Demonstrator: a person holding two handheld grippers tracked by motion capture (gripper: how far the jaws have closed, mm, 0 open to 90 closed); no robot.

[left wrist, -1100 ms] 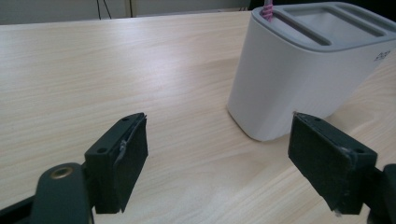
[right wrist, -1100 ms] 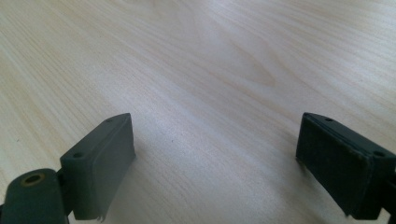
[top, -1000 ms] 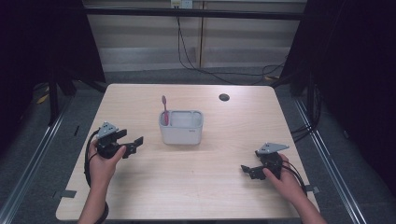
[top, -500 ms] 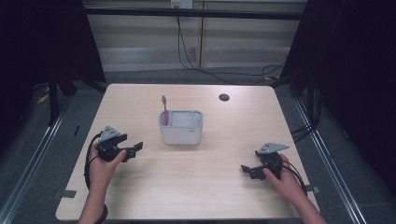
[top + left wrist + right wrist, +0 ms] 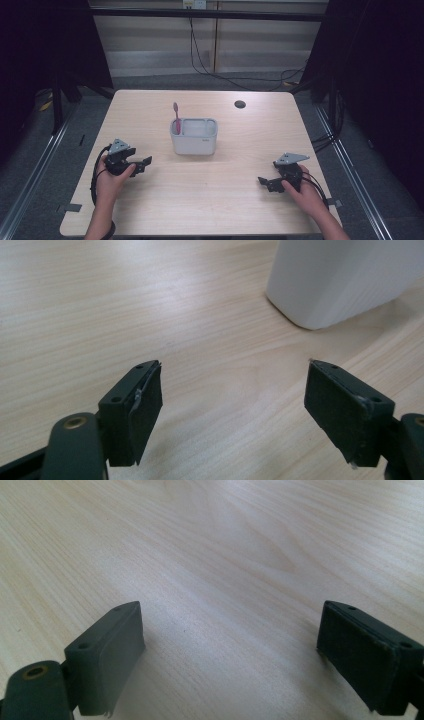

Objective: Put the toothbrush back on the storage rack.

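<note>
Left gripper has sunk toward the pale wood-grain table since a second ago, jaws wide with nothing between them, though they have just been closing slightly. That looks like settling in, not yet a reach. Ahead and to its right stands the smooth white rounded-corner holder, a pink toothbrush upright inside. Right gripper rests unmoved, wide and empty, well apart from the holder
</note>
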